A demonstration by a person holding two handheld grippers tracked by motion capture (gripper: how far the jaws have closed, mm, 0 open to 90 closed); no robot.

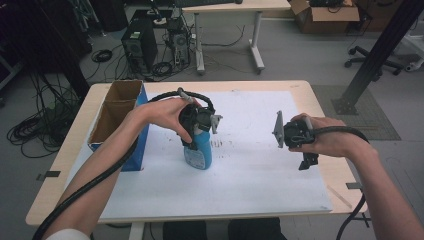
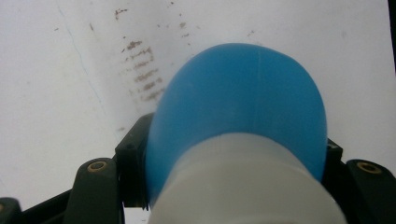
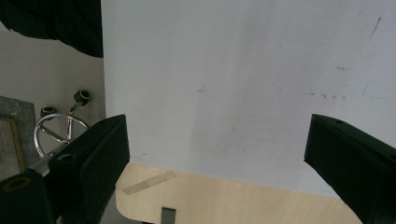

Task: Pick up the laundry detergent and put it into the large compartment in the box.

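**Left gripper clamps blue bottle at mid-table**

From my remote seat, I see the wooden table [image 1: 60, 165] under its smooth white sheet [image 1: 260, 165], smudged brown near the middle. An open cardboard box [image 1: 112, 112] sits at the left edge. The glossy, rounded blue bottle [image 1: 199, 152] stands upright beside it, its white neck squeezed by my left gripper [image 1: 192, 137]. My right gripper [image 1: 307, 161] hangs gaping, with nothing between its 2 jaws. My worry: slick plastic could slip or tip if lifted.
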